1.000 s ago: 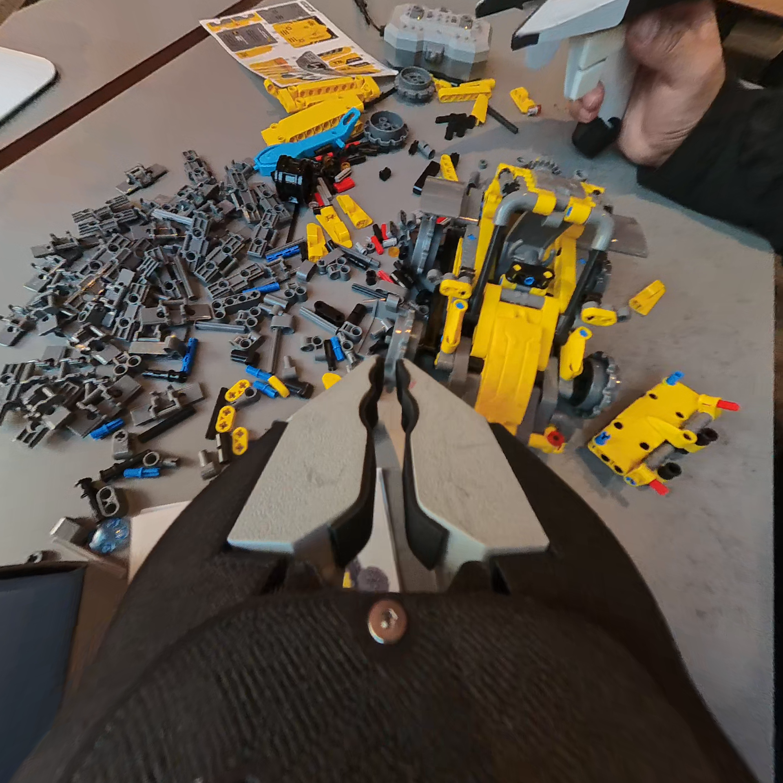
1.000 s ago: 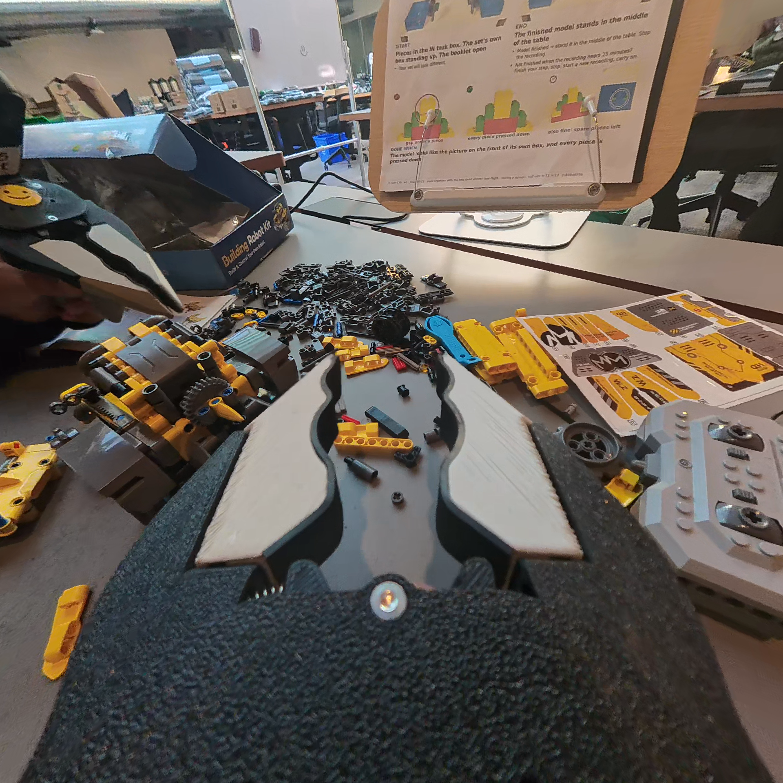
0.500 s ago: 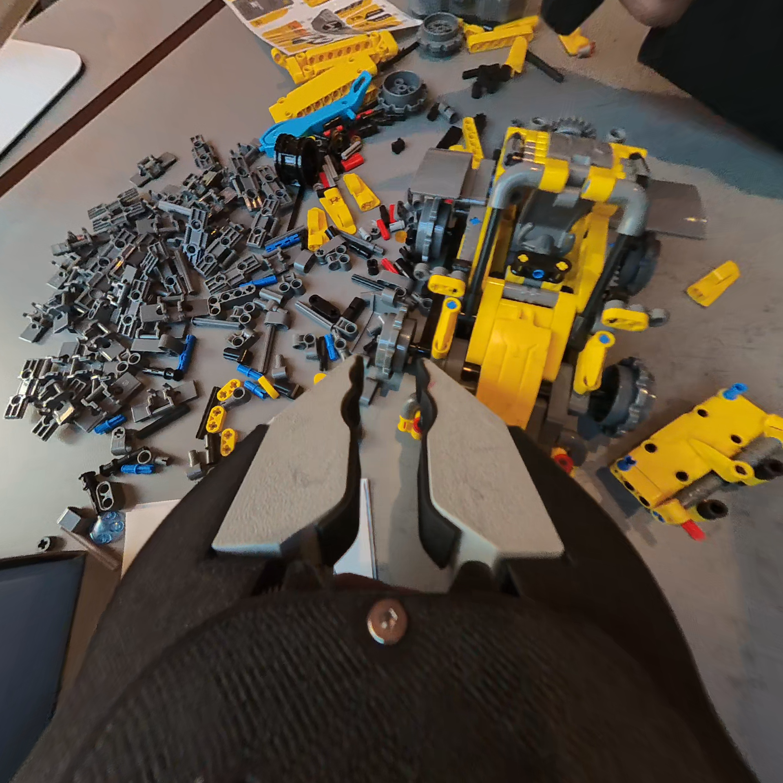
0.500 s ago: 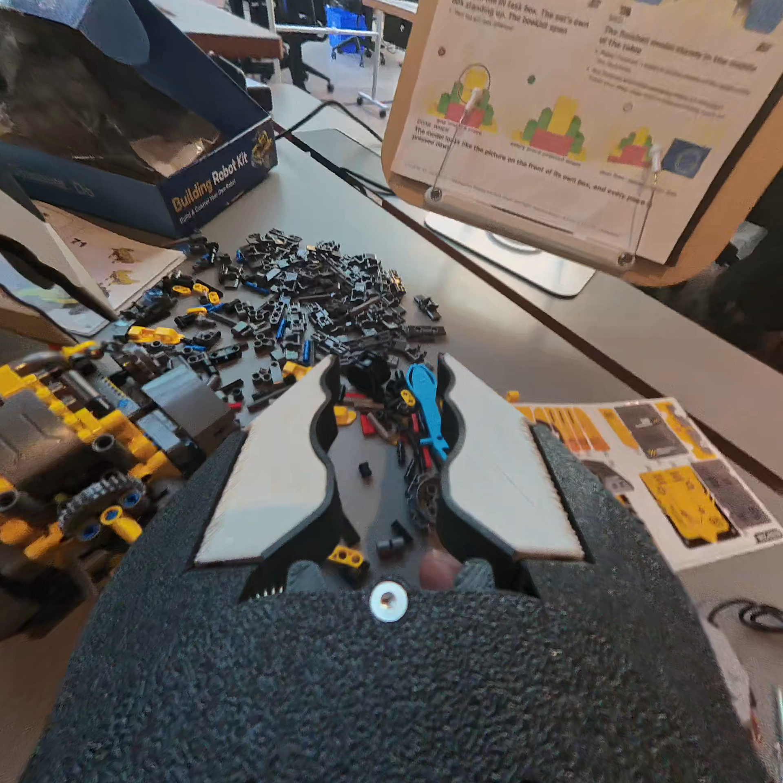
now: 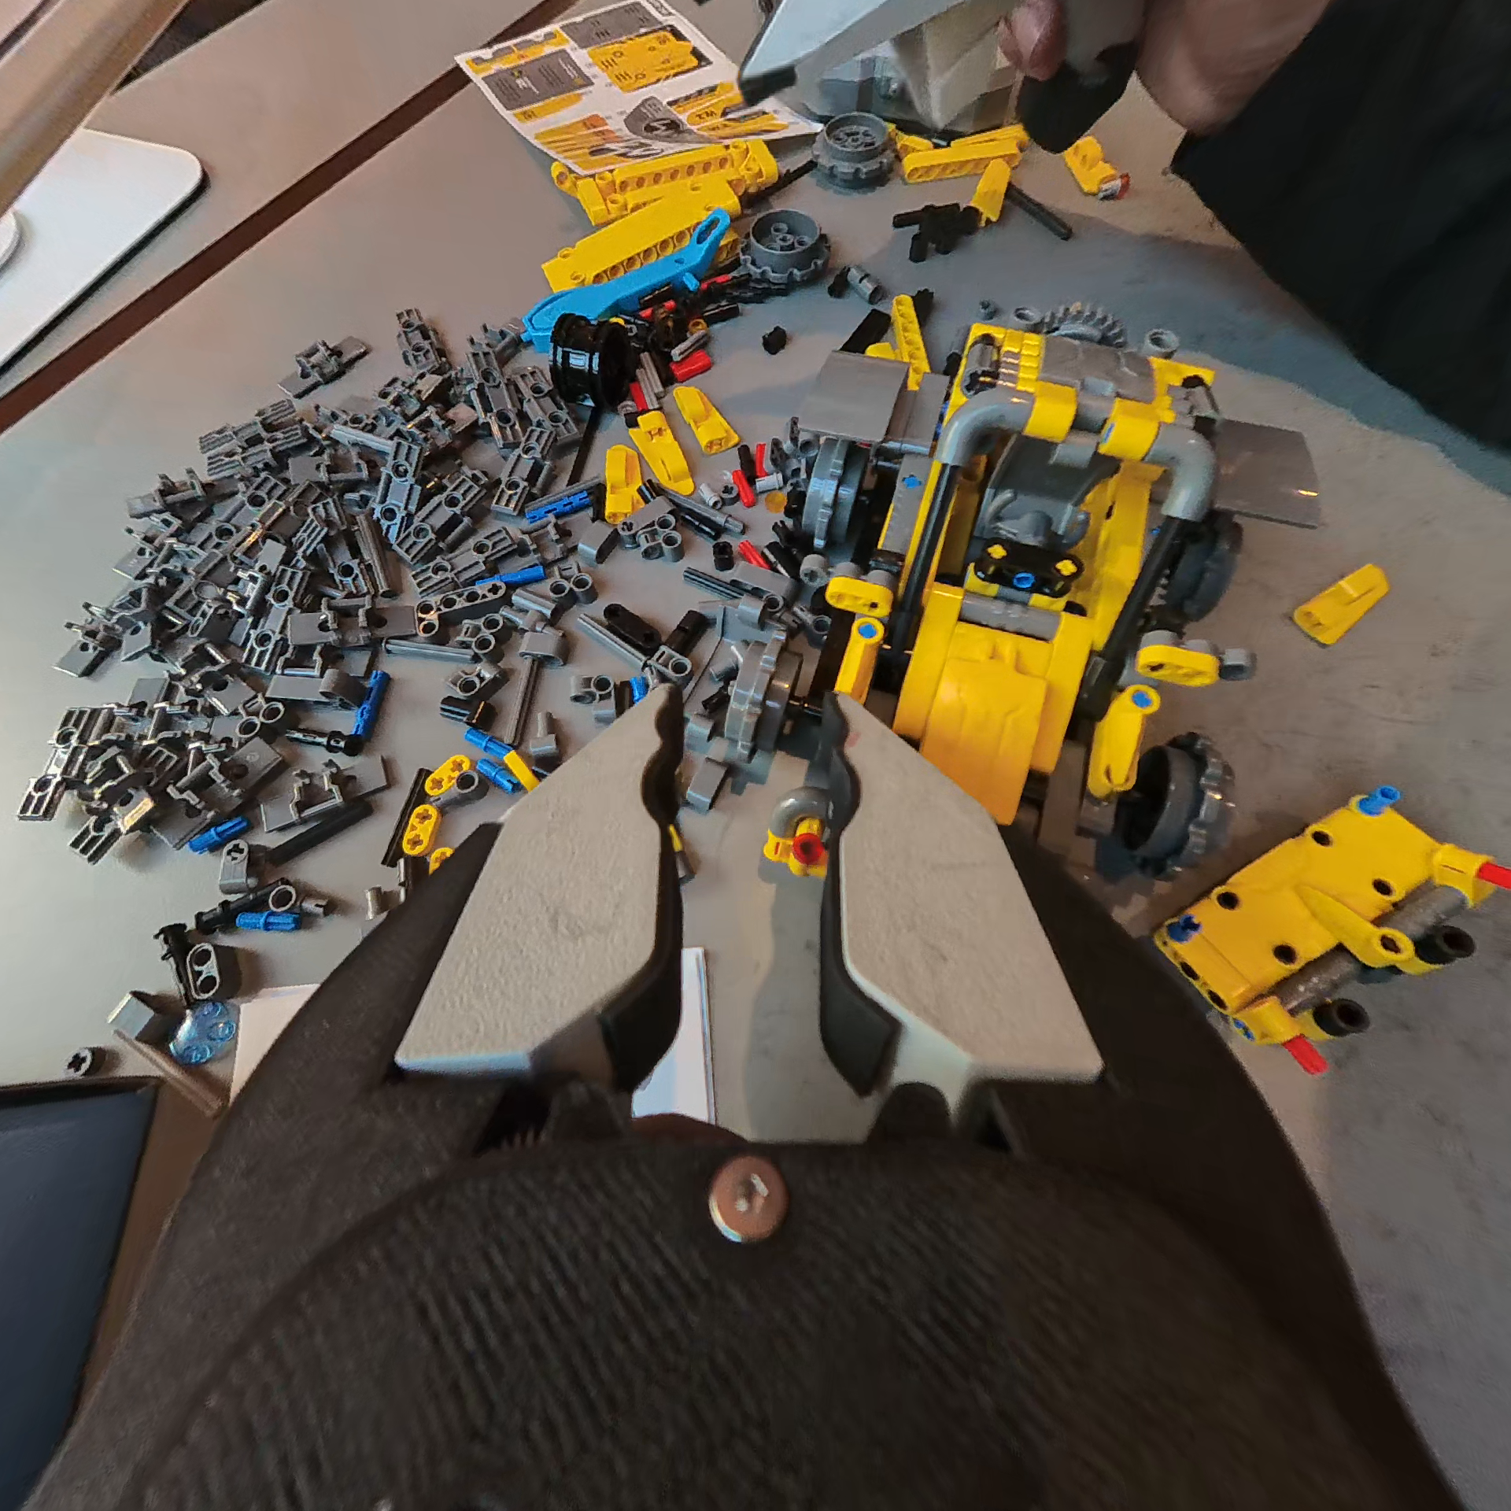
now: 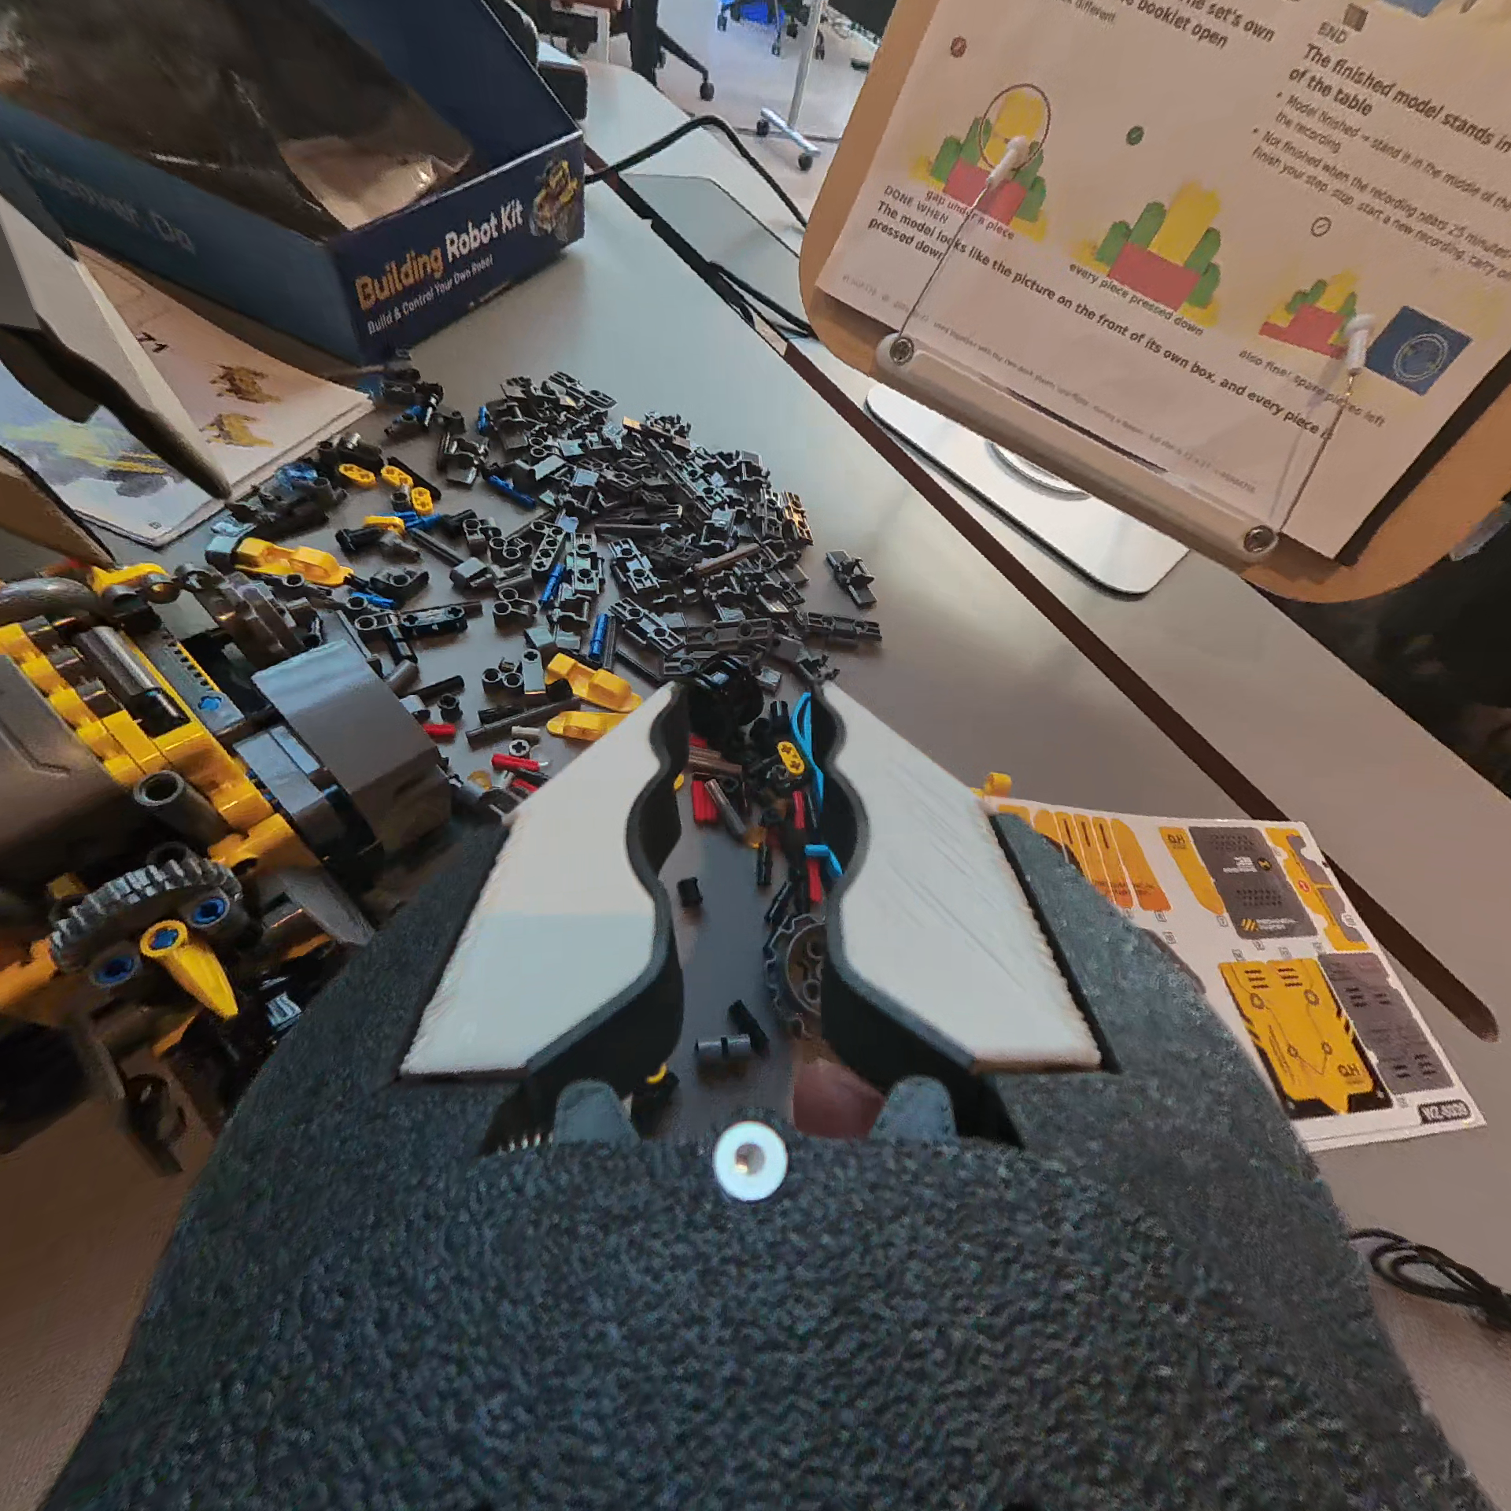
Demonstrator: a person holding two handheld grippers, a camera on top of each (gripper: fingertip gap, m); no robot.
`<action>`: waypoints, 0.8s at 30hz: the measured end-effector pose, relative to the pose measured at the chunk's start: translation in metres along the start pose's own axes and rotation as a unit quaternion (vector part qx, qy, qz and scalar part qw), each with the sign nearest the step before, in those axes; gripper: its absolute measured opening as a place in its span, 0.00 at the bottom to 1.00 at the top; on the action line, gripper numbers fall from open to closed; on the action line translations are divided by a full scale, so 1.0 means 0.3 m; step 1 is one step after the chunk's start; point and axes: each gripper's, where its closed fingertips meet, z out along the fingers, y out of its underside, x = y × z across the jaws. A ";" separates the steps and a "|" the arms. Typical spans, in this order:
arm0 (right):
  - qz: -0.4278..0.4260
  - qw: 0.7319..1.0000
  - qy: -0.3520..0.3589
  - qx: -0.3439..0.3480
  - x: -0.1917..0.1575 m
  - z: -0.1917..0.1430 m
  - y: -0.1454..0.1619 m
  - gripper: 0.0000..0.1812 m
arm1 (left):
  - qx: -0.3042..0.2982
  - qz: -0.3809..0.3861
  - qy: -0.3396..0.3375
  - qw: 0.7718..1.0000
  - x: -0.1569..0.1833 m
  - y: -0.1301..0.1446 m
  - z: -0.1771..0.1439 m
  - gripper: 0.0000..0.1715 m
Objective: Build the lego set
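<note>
Gaping over loose bricks (image 5: 523, 589), both grippers' fingers (image 5: 564, 883) parted, empty

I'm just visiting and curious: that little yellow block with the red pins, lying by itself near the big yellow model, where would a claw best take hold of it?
Probably across the two long flat sides of the yellow block, at its middle, coming down from above. It lies flat on the table, apart from the other pieces, and the red pins and dark tubes stick out of its ends, so the ends grip poorly.
</note>
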 end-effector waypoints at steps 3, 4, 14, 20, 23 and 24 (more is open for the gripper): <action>0.021 1.000 0.000 0.024 0.015 -0.014 -0.019 0.16 | -0.002 -0.004 0.007 1.000 0.000 0.005 0.000 0.17; 0.026 0.999 -0.001 0.030 0.017 -0.015 -0.023 0.16 | -0.006 -0.001 0.014 1.000 0.007 0.014 0.001 0.14; -0.050 0.994 -0.053 -0.082 -0.083 0.014 0.088 0.08 | -0.022 0.005 0.095 0.995 0.068 0.044 -0.003 0.12; -0.026 0.990 -0.060 -0.128 -0.093 0.059 0.151 0.07 | -0.021 0.010 0.101 0.995 0.080 0.043 -0.002 0.10; 0.030 0.984 -0.110 -0.137 -0.148 0.090 0.160 0.15 | -0.021 0.006 0.101 0.995 0.078 0.044 -0.002 0.11; 0.031 0.983 -0.110 -0.142 -0.155 0.103 0.163 0.15 | -0.021 0.008 0.100 0.995 0.077 0.044 -0.002 0.11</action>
